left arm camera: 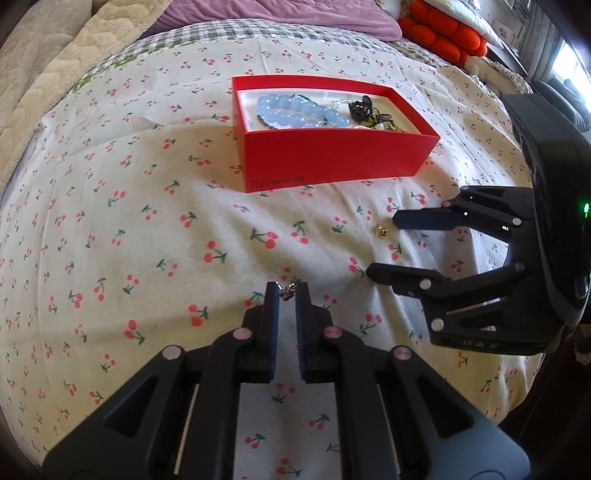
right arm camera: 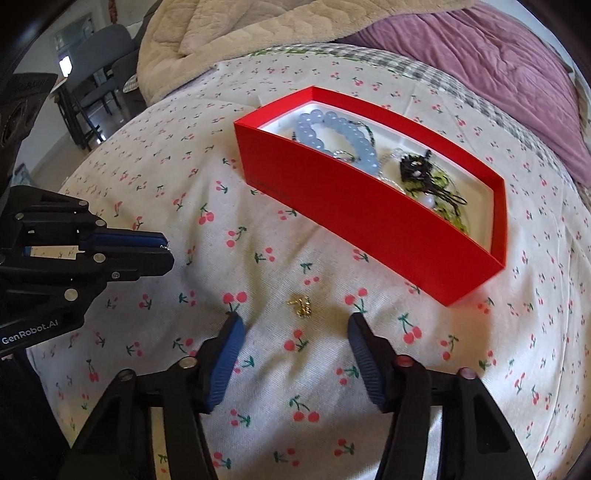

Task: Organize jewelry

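Observation:
A red box (left arm camera: 332, 155) (right arm camera: 369, 210) stands on the cherry-print bedsheet and holds a blue bead bracelet (left arm camera: 303, 112) (right arm camera: 332, 129), a black hair clip (left arm camera: 364, 107) (right arm camera: 415, 166) and other jewelry. My left gripper (left arm camera: 287, 291) (right arm camera: 166, 247) is shut on a small silver piece (left arm camera: 288, 291) at its tips, nearer than the box. My right gripper (right arm camera: 295, 325) (left arm camera: 382, 245) is open just above the sheet. A small gold piece (right arm camera: 301, 306) (left arm camera: 380, 230) lies on the sheet between its fingertips.
A beige quilt (right arm camera: 221, 33) and a purple blanket (right arm camera: 498, 66) lie at the far side of the bed. A red cushion (left arm camera: 443, 33) lies at the back right. Chairs (right arm camera: 107, 70) stand beyond the bed's edge.

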`<state>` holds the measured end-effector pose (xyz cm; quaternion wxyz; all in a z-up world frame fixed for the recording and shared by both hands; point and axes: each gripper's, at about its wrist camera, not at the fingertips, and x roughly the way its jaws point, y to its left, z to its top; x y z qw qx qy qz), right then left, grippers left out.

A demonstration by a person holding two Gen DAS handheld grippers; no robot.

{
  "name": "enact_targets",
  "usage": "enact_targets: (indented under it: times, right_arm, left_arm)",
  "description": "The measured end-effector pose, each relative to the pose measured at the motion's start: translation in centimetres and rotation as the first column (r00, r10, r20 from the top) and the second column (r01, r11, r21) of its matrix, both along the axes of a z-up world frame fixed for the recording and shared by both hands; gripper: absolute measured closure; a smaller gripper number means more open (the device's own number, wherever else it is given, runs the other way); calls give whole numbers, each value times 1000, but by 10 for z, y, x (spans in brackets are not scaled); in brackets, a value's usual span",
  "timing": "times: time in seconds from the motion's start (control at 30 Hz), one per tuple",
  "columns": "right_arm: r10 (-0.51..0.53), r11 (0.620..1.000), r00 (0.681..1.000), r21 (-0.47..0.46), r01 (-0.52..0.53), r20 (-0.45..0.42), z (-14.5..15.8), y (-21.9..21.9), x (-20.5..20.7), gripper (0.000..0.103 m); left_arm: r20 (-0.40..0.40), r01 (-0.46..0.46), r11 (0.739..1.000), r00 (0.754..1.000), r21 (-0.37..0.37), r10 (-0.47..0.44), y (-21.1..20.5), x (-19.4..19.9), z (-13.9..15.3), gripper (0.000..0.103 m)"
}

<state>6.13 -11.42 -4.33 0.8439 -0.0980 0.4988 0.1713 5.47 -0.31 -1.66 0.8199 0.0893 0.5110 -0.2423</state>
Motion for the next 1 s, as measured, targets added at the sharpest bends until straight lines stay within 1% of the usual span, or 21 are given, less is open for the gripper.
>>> enact_targets:
  times: [0.07,0.1,0.17,0.4,0.57,0.67,0.8,1.0]
  right_arm:
    - [17,1000,1000,-7,-17,3,-1,4,0,62]
    - [22,1000,1000,-9,-22,5,-1,5,1,64]
    - [24,1000,1000,-5,-24,4,-1,7,2,71]
    - [14,1000,1000,3,-14,0,-1,6,7,78]
    - [-14,1000,1000,11,14,-1,-1,2,11,92]
    - [-24,1000,1000,12,24,5,1,0,11,96]
    - [-42,999,999,16,42,29,8,-4,7,97]
    - [-61,997,997,41,59,51,20,-14,3,97]
  left_arm:
    - [-1,-4,1000,1000,-1,4,3,0,0,93]
    - [-2,-5,1000,1000,-2,5,4,1,0,93]
    - [-2,-8,1000,1000,-2,8,5,0,0,93]
    - [-1,-3,1000,1000,2,3,4,-3,0,93]
    - [-1,-3,1000,1000,1,3,3,-3,0,93]
    - [3,-2,1000,1000,-1,2,2,-2,3,93]
    - [9,-1,1000,1000,-3,1,1,1,5,93]
    - [17,-32,999,999,-16,32,4,5,10,93]
